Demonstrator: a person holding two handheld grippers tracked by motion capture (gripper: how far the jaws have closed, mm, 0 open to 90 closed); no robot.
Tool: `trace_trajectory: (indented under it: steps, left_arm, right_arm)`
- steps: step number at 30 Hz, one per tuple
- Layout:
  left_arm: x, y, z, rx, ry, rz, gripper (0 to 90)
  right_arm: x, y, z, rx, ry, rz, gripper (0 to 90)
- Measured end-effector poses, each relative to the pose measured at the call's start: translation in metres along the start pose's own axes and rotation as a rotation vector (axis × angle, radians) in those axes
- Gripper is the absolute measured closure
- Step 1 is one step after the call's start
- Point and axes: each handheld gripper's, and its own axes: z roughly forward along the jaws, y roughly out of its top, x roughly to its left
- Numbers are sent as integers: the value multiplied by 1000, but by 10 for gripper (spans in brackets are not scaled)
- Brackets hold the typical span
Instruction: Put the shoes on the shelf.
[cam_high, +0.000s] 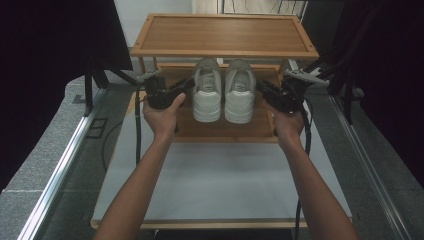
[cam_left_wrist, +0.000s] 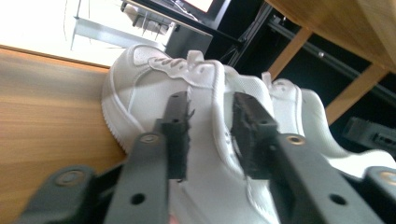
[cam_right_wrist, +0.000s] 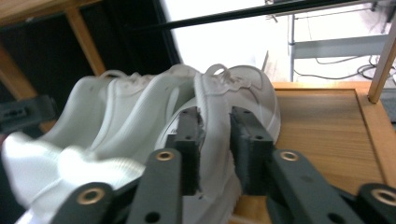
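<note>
Dim room, a wooden shoe rack on a pale tabletop. Left gripper has its fingers clamped on the collar of the left white sneaker; right gripper is pinching the right white sneaker the same way. Both shoes sit side by side on the lower shelf, so I'd say they're either just placed or about to be lifted; letting go or pulling out is what's left.
</note>
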Motion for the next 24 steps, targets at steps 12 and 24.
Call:
trace_trajectory:
  steps: [12,24]
  left_arm:
    - [-25,-33,-44,75,-127,135,889]
    - [-43,-50,-25,163,-82,257,897]
  right_arm:
    - [29,-27,-39,60,142,-188,897]
    - [37,-48,-19,95,171,-204,897]
